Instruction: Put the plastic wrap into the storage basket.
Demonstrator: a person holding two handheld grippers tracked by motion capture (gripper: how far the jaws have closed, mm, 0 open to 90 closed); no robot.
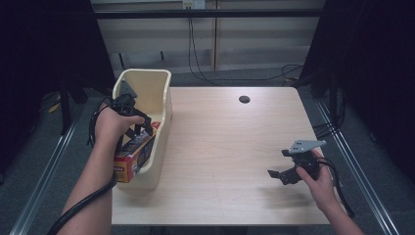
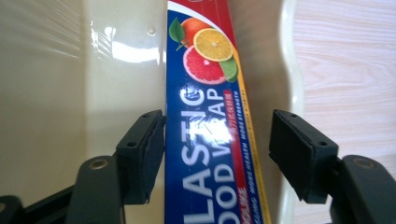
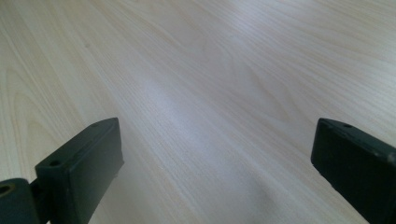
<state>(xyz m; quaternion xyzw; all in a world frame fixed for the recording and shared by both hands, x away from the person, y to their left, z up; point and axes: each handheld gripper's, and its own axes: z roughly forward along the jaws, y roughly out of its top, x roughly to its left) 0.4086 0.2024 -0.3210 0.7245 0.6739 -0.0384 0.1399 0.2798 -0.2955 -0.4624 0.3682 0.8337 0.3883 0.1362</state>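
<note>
Straddling the long blue-and-red plastic food wrap box (image 2: 210, 140) inside the cream plastic bin (image 1: 164, 93), my left gripper (image 2: 217, 149) stands spread, one pad touching, the other apart. Closing off-centre could twist the box against the bin wall. My right gripper (image 1: 280, 175) hangs open over the pale wooden table (image 1: 220, 147).

left claw (image 1: 139, 125) jaws spread, hand curled over it; right claw (image 1: 280, 175) jaws wide, pointing left.
</note>
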